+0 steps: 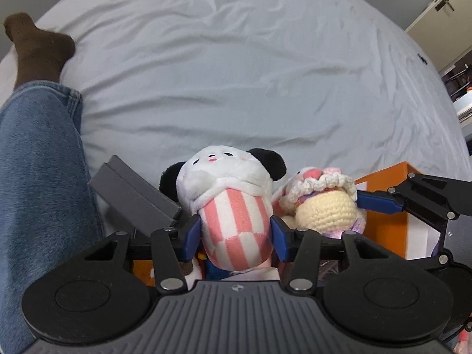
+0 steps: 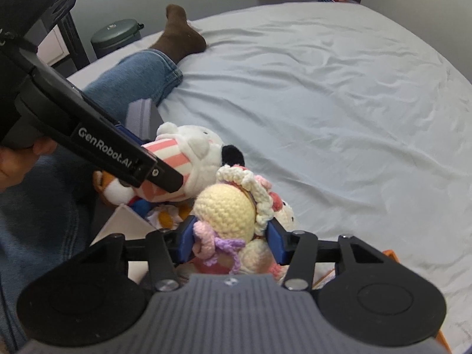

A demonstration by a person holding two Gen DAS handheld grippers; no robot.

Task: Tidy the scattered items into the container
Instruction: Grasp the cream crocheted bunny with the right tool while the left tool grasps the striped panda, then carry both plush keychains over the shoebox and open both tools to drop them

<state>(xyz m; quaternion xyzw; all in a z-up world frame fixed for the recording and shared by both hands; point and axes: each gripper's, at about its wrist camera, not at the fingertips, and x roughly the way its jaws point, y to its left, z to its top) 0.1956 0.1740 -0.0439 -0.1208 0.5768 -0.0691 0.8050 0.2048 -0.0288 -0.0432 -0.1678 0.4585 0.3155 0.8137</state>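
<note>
Your left gripper (image 1: 235, 231) clamps the panda (image 1: 233, 206) above the orange box (image 1: 386, 224); beside it, your right gripper (image 2: 231, 240) clamps the crochet doll (image 2: 227, 209).

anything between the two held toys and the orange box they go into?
Nothing visible blocks them. The left gripper holds the panda plush and the right gripper holds the crochet doll, both right over the orange box. Other toys already fill it, so space looks tight.
</note>
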